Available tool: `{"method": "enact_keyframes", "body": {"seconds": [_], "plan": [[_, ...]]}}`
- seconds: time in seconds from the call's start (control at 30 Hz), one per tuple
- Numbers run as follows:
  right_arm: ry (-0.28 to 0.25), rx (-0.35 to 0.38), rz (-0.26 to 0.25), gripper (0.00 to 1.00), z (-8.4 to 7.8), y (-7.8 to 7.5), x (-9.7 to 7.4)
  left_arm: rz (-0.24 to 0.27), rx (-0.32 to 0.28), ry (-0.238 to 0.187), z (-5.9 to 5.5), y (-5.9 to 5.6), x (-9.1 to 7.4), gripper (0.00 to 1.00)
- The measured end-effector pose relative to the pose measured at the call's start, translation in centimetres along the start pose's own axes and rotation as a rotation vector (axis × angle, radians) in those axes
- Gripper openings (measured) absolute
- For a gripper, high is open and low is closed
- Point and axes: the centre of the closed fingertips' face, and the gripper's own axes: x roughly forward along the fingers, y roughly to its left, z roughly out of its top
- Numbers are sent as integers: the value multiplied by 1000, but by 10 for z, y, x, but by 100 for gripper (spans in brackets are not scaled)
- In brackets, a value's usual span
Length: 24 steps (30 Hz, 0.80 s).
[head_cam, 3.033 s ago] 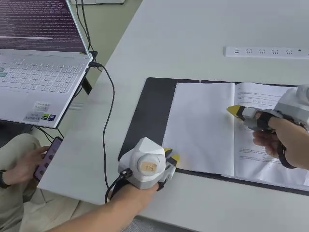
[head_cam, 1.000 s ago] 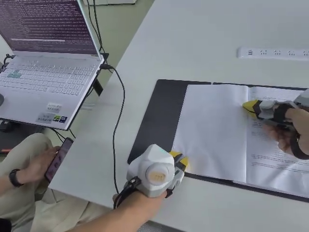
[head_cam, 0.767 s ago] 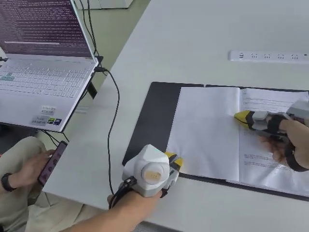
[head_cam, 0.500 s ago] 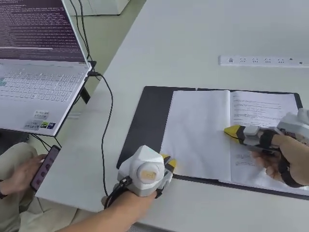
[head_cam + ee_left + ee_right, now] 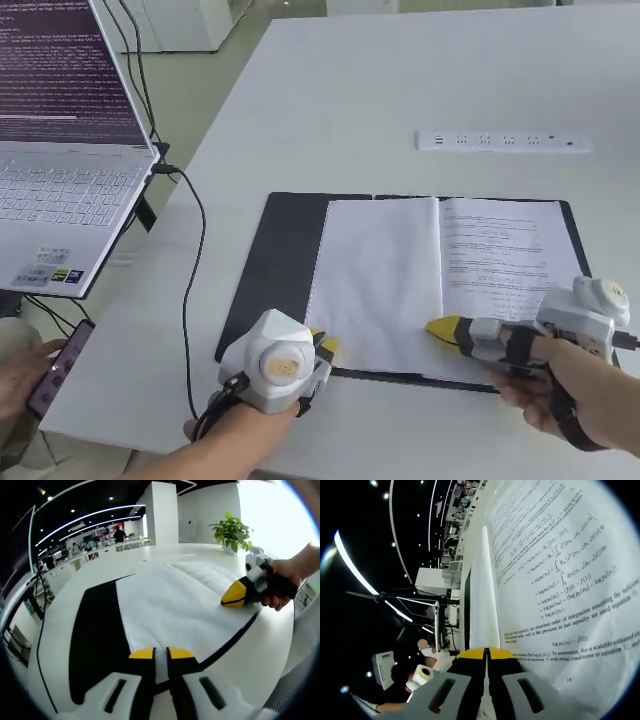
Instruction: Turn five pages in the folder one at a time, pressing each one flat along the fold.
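The black folder [image 5: 270, 262] lies open on the white table. Its left page [image 5: 375, 280] is blank; the right page [image 5: 500, 262] carries printed text and formulas [image 5: 560, 595]. My right gripper [image 5: 440, 328] is shut, with its yellow tip pressed on the fold close to the folder's near edge. In the right gripper view the fold [image 5: 484, 590] runs straight up from the closed jaws [image 5: 486, 654]. My left gripper [image 5: 322, 346] rests on the near left corner of the blank page [image 5: 170, 610]; its jaws [image 5: 161, 654] stand almost together with nothing gripped. The right gripper [image 5: 235, 594] shows in the left gripper view.
An open laptop [image 5: 60, 190] sits at the left on a lower surface, with a black cable [image 5: 190, 290] running along the table edge. A white power strip [image 5: 503, 141] lies beyond the folder. A hand holds a phone [image 5: 55, 378] at the lower left.
My right gripper has slid along the fold from the upper part of the page to the near edge. The left gripper stays on the page corner. The head camera has shifted.
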Motion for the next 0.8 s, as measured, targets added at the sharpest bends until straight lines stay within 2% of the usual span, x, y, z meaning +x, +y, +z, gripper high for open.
{"method": "enact_keyframes", "body": {"seconds": [0.13,0.63,0.7,0.8], "plan": [[13,5,8,0,-15,1,-6,2,3,-4,0,0,-1,7],[32,33,29,0,-54,2,-22,16,11,0,-1,0,-3,7],[34,26,32,0,-58,5,-25,19,-8,0,0,0,-4,7],[10,-48,42,0,-57,17,-33,15,-17,8,0,0,-5,7]]}}
